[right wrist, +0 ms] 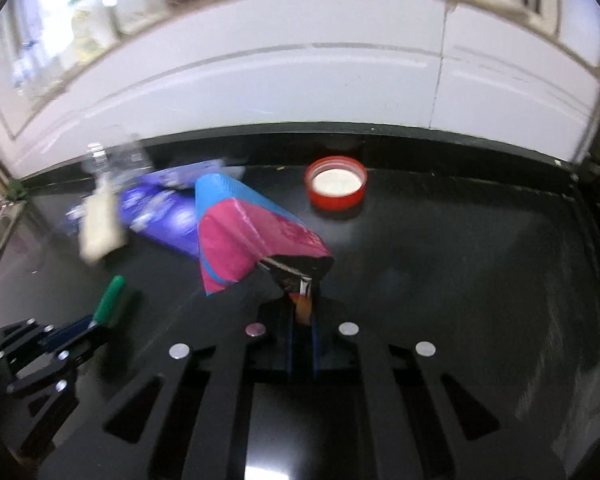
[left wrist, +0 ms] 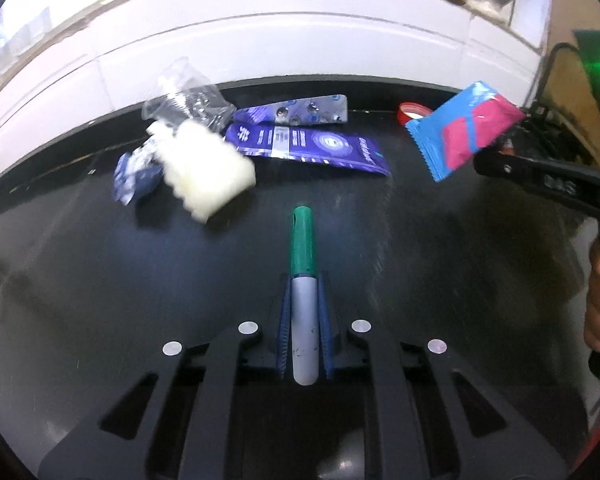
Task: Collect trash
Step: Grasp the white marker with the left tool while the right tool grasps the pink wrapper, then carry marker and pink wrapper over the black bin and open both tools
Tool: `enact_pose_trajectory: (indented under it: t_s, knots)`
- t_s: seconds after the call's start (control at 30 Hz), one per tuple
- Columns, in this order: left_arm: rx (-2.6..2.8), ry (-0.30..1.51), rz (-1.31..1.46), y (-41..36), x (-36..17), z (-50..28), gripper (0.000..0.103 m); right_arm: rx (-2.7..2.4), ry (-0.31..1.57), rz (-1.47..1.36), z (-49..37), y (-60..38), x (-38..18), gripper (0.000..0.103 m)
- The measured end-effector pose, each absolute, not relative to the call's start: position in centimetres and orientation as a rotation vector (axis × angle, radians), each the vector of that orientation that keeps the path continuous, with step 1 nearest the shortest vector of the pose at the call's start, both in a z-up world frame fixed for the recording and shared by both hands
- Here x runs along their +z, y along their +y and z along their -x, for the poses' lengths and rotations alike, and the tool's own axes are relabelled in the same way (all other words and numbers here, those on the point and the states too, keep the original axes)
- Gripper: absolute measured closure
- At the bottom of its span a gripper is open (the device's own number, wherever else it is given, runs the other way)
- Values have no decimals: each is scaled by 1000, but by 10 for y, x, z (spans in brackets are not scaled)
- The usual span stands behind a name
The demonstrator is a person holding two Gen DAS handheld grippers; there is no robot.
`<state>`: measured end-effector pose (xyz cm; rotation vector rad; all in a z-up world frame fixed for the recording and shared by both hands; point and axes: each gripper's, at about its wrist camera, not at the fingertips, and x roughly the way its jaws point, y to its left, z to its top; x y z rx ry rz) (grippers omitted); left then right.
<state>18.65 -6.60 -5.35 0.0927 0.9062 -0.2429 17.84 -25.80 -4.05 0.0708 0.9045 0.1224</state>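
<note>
My left gripper (left wrist: pixel 304 284) is shut on a marker with a grey body and green cap (left wrist: pixel 302 248), held over the black table; it also shows in the right wrist view (right wrist: pixel 109 306). My right gripper (right wrist: pixel 303 308) is shut on the end of a blue and pink wrapper (right wrist: pixel 244 236) and holds it above the table; the wrapper shows at the right in the left wrist view (left wrist: pixel 462 130). A purple packet (left wrist: pixel 312 147), a foil blister strip (left wrist: pixel 310 111), a white foam piece (left wrist: pixel 204 168), crumpled clear plastic (left wrist: pixel 188 100) and a crumpled blue-white wrapper (left wrist: pixel 134 176) lie at the back left.
A red bottle cap (right wrist: pixel 336 187) lies open side up near the table's back edge (right wrist: pixel 380 127). A white cabinet front (right wrist: pixel 284 80) stands behind the table. A black cable (left wrist: pixel 548 68) hangs at the right.
</note>
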Motion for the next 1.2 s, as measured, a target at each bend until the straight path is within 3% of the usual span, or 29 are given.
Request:
enact_pose_trajectory:
  t_s: [0.5,0.83,1.2]
  knots:
    - [-233,882,-64,-30,-30,-8,90,166,911,-124,40,-230,-25,96]
    - [-170,846,-32,8,-21,14,90,241,880,-68,49,-182,-10,96]
    - [216,831,113,186,-17,89,90,697,873,95,52,39,-8,96]
